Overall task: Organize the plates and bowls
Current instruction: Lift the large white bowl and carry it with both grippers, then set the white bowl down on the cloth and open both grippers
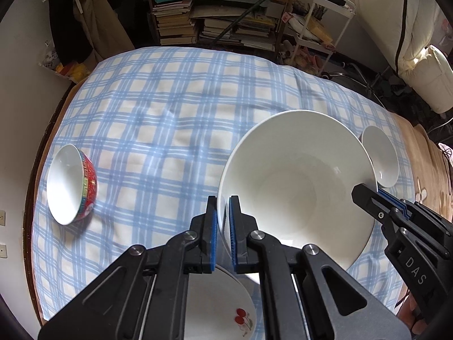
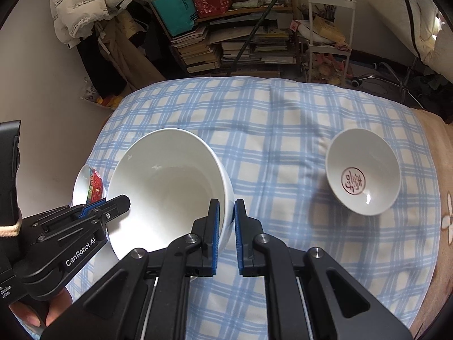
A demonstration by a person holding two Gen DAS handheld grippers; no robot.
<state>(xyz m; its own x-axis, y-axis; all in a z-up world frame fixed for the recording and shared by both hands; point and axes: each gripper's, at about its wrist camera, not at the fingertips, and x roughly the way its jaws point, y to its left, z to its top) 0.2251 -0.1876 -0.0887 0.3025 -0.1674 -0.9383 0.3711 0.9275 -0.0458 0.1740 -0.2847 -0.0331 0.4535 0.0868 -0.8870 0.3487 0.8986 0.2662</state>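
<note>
Large white bowl [image 1: 297, 187] clamped between both grippers: glazed ceramic, glossy and smooth. Red-patterned bowl [image 1: 72, 184], far left of left gripper [image 1: 223, 212]: same glaze. Checked cloth [image 1: 170, 107] beneath: soft matt fabric, lightly creased. Gripper bodies: matt black plastic, ribbed blue pads [image 2: 216, 226], bright metal pivot pins.

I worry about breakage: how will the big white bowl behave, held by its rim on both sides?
The big white bowl looks glazed and rigid, so probably slippery in thin rim grips and breakable if dropped. Held tilted between left gripper and right gripper, it may pivot.
</note>
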